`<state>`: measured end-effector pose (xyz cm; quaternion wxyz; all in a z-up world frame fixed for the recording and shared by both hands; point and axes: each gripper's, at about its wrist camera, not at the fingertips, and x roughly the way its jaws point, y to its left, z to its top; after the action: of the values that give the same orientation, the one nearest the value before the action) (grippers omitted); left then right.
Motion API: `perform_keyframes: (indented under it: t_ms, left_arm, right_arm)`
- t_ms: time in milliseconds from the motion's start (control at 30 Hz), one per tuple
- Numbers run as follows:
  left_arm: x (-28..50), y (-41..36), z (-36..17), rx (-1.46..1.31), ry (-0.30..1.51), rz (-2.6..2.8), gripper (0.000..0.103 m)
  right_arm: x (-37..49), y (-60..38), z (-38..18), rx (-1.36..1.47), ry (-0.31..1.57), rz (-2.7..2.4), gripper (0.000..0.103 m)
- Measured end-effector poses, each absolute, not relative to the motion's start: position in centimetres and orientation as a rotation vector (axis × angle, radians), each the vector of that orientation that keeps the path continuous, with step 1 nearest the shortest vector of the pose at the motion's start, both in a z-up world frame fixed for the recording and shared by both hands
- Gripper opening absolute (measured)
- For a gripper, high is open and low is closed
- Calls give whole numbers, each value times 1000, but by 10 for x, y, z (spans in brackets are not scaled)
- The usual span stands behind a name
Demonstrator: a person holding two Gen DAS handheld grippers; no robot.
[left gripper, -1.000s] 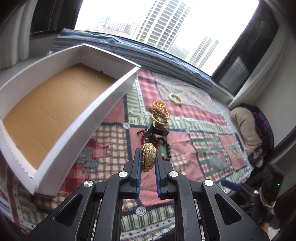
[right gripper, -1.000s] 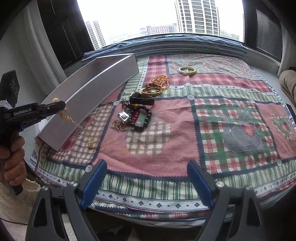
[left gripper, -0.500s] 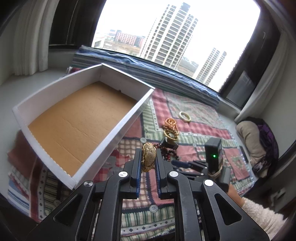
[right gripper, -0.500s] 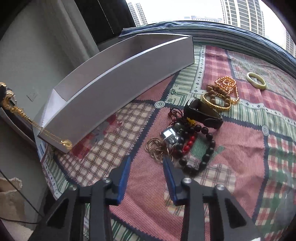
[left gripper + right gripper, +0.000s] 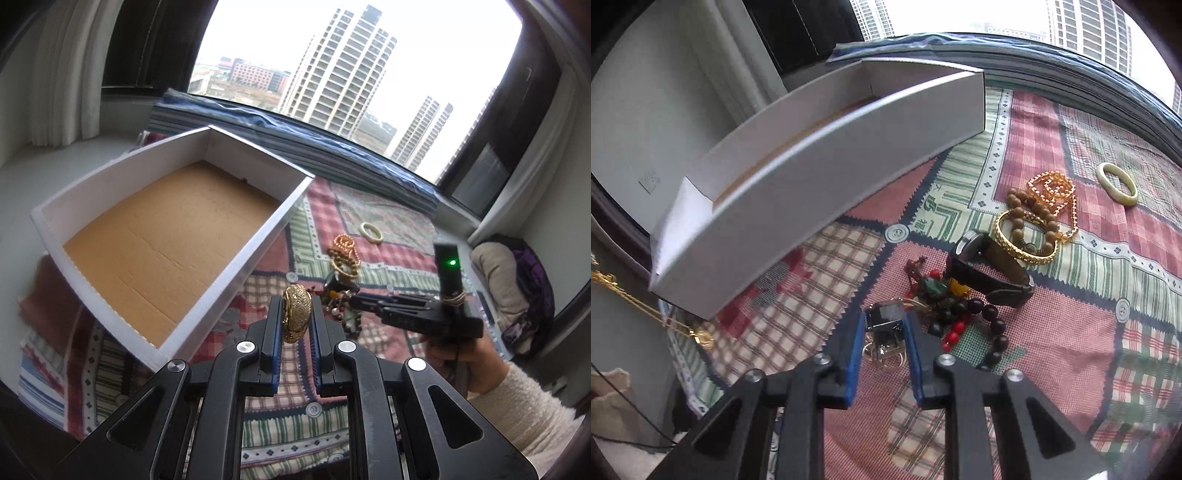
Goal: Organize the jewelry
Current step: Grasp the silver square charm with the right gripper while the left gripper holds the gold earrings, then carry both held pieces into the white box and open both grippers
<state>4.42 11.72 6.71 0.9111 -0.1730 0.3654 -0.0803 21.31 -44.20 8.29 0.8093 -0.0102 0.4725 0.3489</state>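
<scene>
One white box point(image 5: 820, 177) sits on one patchwork quilt point(image 5: 1089, 350), alongside one pale bangle point(image 5: 1117, 183), one gold bangle point(image 5: 1023, 240), one brown bead bracelet point(image 5: 1030, 212), one orange bead string point(image 5: 1052, 188), one dark bead bracelet point(image 5: 993, 328), one watch point(image 5: 990, 269) and one gold necklace point(image 5: 657, 317). Two grippers point(image 5: 295, 314) point(image 5: 884, 332) appear.
</scene>
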Motion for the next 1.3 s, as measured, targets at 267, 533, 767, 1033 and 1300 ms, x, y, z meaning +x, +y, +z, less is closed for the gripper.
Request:
perform_keyframes:
  t_ms: [267,533,767,1033,1300]
  left_arm:
    - [47,128,97,-371,737,-197,11]
    - [68,159,144,-309,679,-116,11]
    - [105,197,126,-303,702,-15,11]
    - [143,233,18,-335,880,124,12]
    - [128,234,-19,-265,922,240,71]
  right_arm:
    - [194,-446,170,23,906,820,22]
    - [194,-399,245,24,798,925,22]
    - [217,-317,270,-14,738,994,22]
    - [263,-240,193,-83,867,945,22]
    - [288,-254,145,-24,930,832,44]
